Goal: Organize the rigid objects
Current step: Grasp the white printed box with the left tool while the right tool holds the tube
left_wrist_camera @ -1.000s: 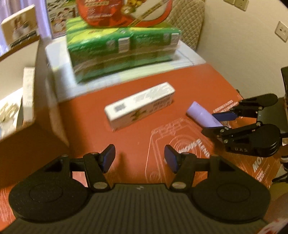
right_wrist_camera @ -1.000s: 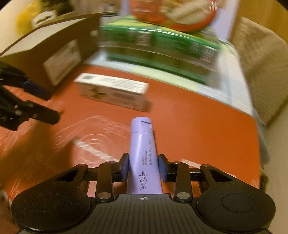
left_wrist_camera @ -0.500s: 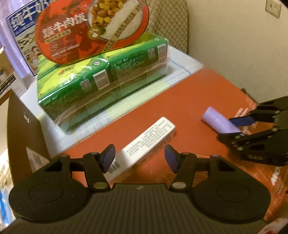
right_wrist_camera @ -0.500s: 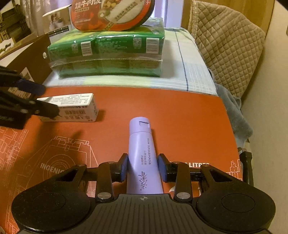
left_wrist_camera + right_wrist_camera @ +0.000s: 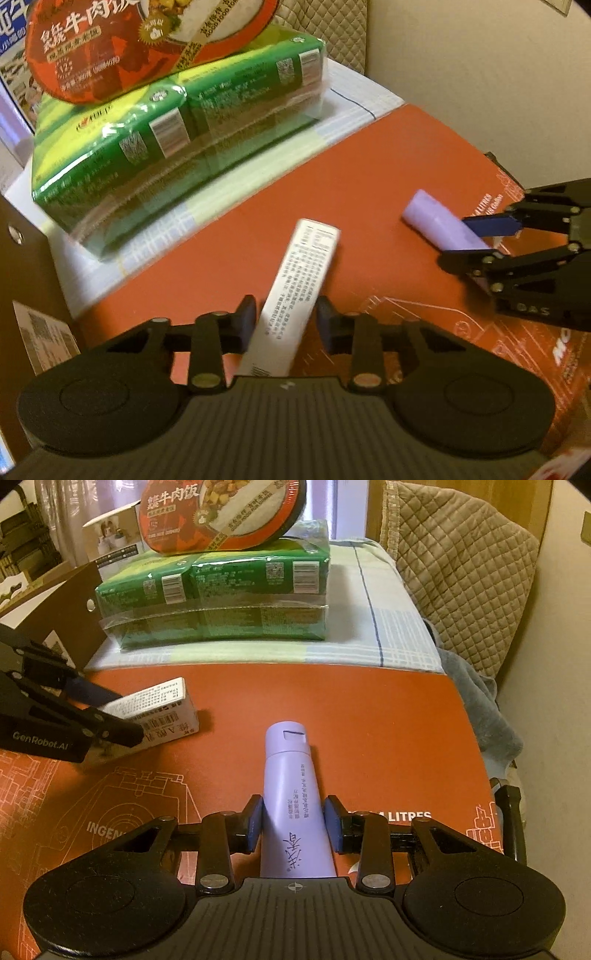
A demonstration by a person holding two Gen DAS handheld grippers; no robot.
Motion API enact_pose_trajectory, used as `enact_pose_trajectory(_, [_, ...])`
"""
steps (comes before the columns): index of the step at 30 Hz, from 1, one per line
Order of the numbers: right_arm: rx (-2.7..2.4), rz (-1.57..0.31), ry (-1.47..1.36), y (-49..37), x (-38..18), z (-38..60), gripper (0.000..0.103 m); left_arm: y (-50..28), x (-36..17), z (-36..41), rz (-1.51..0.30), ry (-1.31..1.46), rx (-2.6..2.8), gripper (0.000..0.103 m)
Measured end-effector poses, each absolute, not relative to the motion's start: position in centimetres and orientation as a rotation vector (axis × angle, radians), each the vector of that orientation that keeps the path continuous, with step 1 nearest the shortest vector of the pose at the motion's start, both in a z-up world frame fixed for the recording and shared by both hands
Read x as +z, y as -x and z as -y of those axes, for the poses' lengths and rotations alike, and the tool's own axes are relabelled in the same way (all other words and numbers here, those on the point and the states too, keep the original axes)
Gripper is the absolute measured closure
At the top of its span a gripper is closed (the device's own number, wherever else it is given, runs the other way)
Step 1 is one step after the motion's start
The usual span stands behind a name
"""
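Two claws, left claw (image 5: pixel 286 325) straddling long white printed box (image 5: pixel 299 280), right claw (image 5: pixel 294 821) pinching lilac tube (image 5: pixel 291 794)

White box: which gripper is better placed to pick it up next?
Left. The left gripper straddles the box; the right gripper is shut on the tube, apart from the box.

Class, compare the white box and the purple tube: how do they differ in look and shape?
The white box is rectangular with flat printed faces; the purple tube is round and tapered, with a cap. The box is white, the tube lilac. Both lie on the red surface, each between a gripper's fingers.
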State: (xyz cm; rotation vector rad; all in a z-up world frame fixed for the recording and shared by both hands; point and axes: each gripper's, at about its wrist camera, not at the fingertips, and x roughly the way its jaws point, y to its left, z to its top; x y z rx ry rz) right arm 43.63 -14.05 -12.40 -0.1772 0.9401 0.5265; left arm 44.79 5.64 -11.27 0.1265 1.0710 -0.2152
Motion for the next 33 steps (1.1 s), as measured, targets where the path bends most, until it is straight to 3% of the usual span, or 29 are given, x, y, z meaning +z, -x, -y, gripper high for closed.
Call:
enact_pose_trajectory(3, [0.550, -0.939, 0.185, -43.5, -12.5, 13.8, 0.071, -43.8, -11.0, -5.4, -1.079, -0.094, -0.192, 0.081])
enact_pose_trajectory(20, [0.940, -0.911, 0.321, -37.3, -12.7, 8.2, 0.070, -33.3, -11.0, -8.8, -1.153, 0.100, 0.057, 0.081])
enact_pose_trajectory(33, [0.928, -0.909, 0.376, -36.7, -12.9, 5.8, 0.071, -34.0, -12.1, -8.5, -1.157, 0.092, 0.060, 0.078])
